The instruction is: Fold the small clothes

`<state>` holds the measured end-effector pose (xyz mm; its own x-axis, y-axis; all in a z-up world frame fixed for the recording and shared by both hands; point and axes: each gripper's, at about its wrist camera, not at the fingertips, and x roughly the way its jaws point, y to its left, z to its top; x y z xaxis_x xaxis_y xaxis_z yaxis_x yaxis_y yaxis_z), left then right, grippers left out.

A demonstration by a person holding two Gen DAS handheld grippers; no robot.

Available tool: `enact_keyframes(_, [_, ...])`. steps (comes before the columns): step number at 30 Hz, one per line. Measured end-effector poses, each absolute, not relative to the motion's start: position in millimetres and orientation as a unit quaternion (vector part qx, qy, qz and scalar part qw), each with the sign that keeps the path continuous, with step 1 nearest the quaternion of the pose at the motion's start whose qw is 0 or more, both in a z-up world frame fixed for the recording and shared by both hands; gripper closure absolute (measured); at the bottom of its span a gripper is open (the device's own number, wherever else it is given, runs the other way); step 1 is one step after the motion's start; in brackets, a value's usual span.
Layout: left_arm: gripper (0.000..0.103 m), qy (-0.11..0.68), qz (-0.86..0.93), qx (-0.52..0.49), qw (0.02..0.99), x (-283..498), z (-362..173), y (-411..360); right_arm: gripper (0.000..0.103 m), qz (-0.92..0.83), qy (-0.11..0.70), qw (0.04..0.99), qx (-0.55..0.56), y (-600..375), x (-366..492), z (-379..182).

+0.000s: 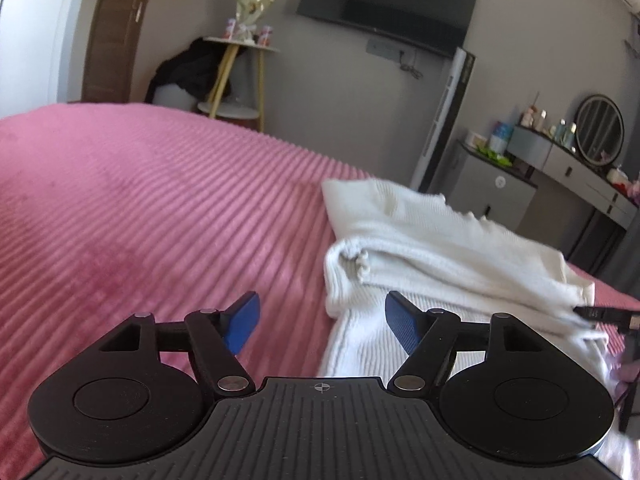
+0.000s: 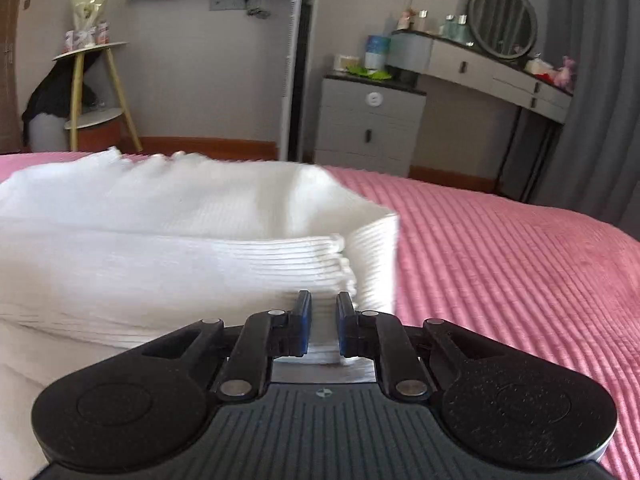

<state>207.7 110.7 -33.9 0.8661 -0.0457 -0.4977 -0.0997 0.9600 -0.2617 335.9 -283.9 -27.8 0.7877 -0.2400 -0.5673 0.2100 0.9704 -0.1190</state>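
Jaws of the left gripper [image 1: 320,322] stood wide apart and empty, its right pad over the near-left corner of the white ribbed garment [image 1: 432,248] on the pink bed [image 1: 140,208]. Jaws of the right gripper [image 2: 323,326] were nearly closed, apparently pinching the garment's near-right edge, though contact was partly hidden. The garment's long axis ran left to right, between both grippers.

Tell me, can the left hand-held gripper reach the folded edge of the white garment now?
Probably yes: the left hand-held gripper is open, the white garment lies just ahead, and nothing is between them.
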Motion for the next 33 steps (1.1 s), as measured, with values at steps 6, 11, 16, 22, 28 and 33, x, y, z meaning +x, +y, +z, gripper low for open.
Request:
enact_keyframes(6, [0.031,0.288,-0.016,-0.157,0.945,213,-44,108,0.091,-0.104,0.295,0.950,0.014,-288,283,1])
enact_keyframes(11, [0.045,0.316,-0.027,-0.197,0.928,214,-54,112,0.088,-0.056,0.330,0.940,0.065,-292,191,-2])
enact_keyframes(16, [0.071,0.331,-0.011,-0.176,0.927,204,-50,113,0.087,-0.044,0.365,0.925,0.098,-289,118,-10])
enact_keyframes(22, [0.060,0.368,0.036,-0.144,0.918,184,-37,112,0.084,-0.051,0.377,0.919,0.107,-289,84,4])
enact_keyframes(28, [0.042,0.393,0.028,-0.098,0.914,148,-25,104,0.071,-0.044,0.385,0.915,0.110,-283,55,19])
enact_keyframes(33, [0.029,0.415,0.027,-0.085,0.906,121,-20,108,0.061,-0.042,0.404,0.903,0.140,-289,36,17])
